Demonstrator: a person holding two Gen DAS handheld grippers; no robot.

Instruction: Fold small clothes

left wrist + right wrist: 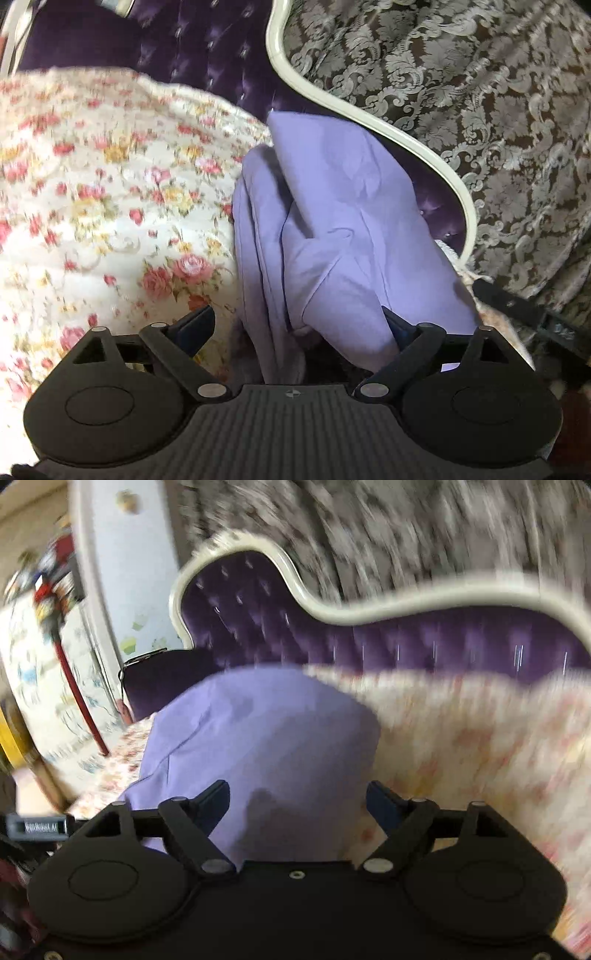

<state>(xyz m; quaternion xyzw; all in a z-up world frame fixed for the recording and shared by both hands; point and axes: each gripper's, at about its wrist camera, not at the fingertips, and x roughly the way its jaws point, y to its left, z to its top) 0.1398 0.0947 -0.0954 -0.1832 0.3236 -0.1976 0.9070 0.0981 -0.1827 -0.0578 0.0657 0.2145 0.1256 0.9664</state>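
A lilac garment (332, 221) lies bunched on a floral bedspread (92, 184) as a person works at folding small clothes with a gripper in each hand. The left gripper (299, 325) stands spread wide, its jaws either side of the rumpled cloth, which sags between them in loose folds; the cloth drapes against the jaw on the picture's right, but the jaws do not look clamped on it, so the piece seems bracketed rather than held, likely to line up a grab at a lower edge. The right gripper (297, 801) is partly spread, its jaws apart over the smoother, rounded face of the same garment (258, 731), with cloth lying between them and no pinch visible; that view is blurred, so fine contact cannot be told. The garment rests near the bed's edge, close under a purple tufted headboard (258, 627) with a curving cream frame (332, 96), which crowds the far side and leaves little room to spread the cloth flat. Patterned damask wall covering (480, 110) fills the background. A dark strap or device (517, 306) lies just beside the garment on the picture's right and could catch a passing jaw. The fold looks barely begun.
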